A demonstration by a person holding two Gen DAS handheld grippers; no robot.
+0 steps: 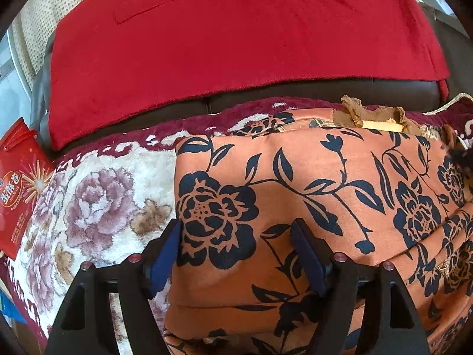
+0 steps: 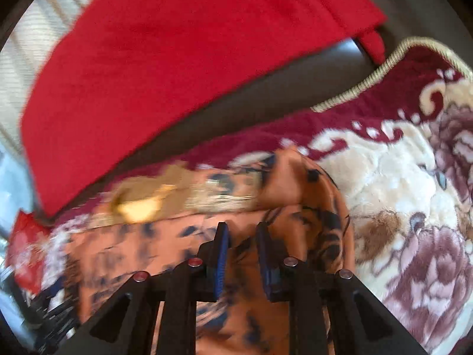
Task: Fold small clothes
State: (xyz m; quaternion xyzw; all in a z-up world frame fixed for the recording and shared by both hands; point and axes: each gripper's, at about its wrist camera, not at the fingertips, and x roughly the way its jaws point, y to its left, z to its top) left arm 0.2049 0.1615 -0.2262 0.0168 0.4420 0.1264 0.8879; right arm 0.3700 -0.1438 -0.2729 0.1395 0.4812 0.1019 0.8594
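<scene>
Blurring hides whether right tongs (image 2: pixel 242 236) pinch the garment (image 1: pixel 266 177); left tongs (image 1: pixel 236 236) apart.

My left wrist camera looks forward and down along my left gripper (image 1: pixel 236 236), close over the left part of the orange floral garment (image 1: pixel 295 177). My right wrist camera looks down along my right gripper (image 2: pixel 242 233), equally near, over the garment's right end and blurred. Both views share the garment, the plush floral blanket (image 1: pixel 97 189) and the red cloth (image 1: pixel 221 44) behind.
</scene>
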